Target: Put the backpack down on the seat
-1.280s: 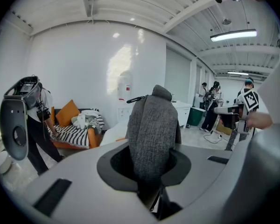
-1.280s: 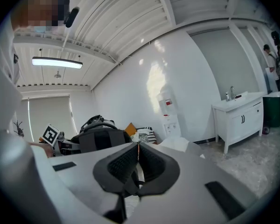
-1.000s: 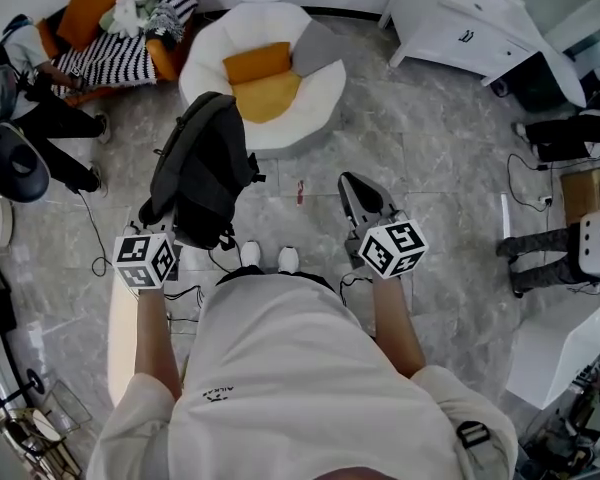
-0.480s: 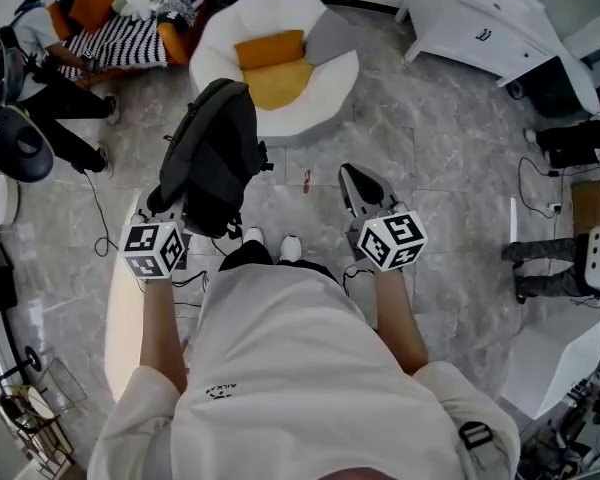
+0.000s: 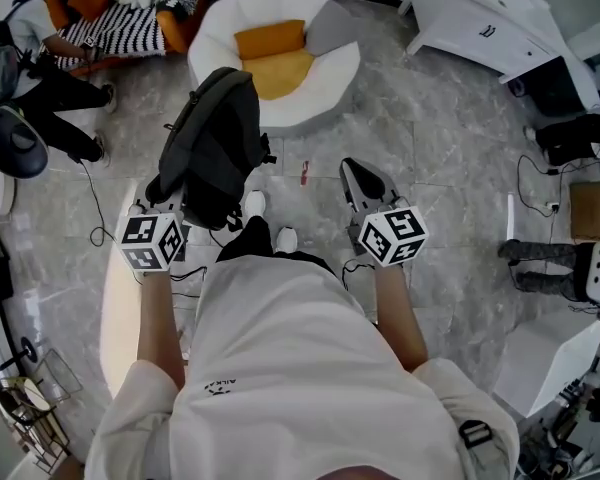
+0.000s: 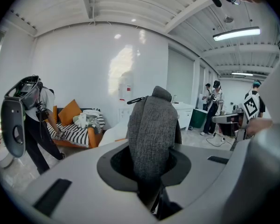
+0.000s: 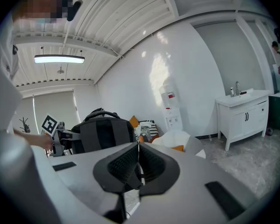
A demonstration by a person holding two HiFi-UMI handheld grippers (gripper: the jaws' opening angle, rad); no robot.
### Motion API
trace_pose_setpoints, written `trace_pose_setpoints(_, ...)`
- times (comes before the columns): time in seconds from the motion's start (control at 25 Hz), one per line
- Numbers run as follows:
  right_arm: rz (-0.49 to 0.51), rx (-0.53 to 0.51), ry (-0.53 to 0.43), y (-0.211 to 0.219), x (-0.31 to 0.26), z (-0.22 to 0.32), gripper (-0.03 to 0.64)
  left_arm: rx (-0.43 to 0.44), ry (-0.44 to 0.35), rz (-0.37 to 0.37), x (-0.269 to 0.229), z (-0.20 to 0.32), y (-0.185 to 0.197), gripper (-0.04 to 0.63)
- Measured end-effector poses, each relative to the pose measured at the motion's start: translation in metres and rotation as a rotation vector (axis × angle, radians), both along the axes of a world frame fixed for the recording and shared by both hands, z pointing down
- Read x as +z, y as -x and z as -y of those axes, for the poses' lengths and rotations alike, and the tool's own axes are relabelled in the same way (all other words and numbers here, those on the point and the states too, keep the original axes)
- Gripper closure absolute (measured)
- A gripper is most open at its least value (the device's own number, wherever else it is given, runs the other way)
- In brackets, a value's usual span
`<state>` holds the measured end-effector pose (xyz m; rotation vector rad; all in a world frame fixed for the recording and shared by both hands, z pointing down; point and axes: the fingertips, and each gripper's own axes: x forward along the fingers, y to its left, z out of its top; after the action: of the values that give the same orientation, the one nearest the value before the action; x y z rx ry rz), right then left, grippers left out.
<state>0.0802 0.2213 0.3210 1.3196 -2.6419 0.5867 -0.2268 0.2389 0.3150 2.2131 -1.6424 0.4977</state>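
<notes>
A dark grey backpack hangs off the floor from my left gripper, which is shut on its grey strap. The strap fills the gap between the jaws in the left gripper view. The seat, a round white chair with orange cushions, stands just beyond the backpack. My right gripper is level with the left one, to the right of the bag, shut with nothing in it. The right gripper view has the backpack at its left and the white chair behind it.
A striped sofa with orange cushions and clothes stands at the far left, a person bent beside it. A white cabinet is at the far right. Cables and people's legs lie at the right. A small red item is on the floor.
The person's left foot has stepped forward toward the chair and the backpack has come slightly nearer to it. Both grippers keep their hold and state.
</notes>
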Motion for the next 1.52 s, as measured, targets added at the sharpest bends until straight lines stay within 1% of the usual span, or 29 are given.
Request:
trace_pose_setpoints(0.28,-0.008,-0.009,0.004,0.007,0.003,0.012,0.592,-0.002,0.009,0.006,0.009,0.014,0.005,0.522)
trace_pose_setpoints(0.52,-0.012,0.005,0.021,0.014,0.007,0.037,0.592,0.01,0.025,-0.006,0.016,0.041,0.012,0.522)
trace_pose_setpoints(0.68,-0.026,0.003,0.029,0.025,0.01,0.058,0.592,0.014,0.032,-0.021,0.018,0.062,0.022,0.522)
trace_pose_setpoints(0.84,-0.026,0.001,0.029,0.04,0.008,0.084,0.592,0.02,0.032,-0.027,0.02,0.086,0.034,0.522)
trace_pose_setpoints(1.08,-0.041,-0.002,0.043,0.065,0.013,0.123,0.592,0.04,0.047,-0.015,0.029,0.128,0.052,0.522)
trace_pose_setpoints(1.52,-0.059,0.04,0.036,0.092,0.006,0.192,0.592,0.118,0.065,-0.03,0.04,0.206,0.07,0.522)
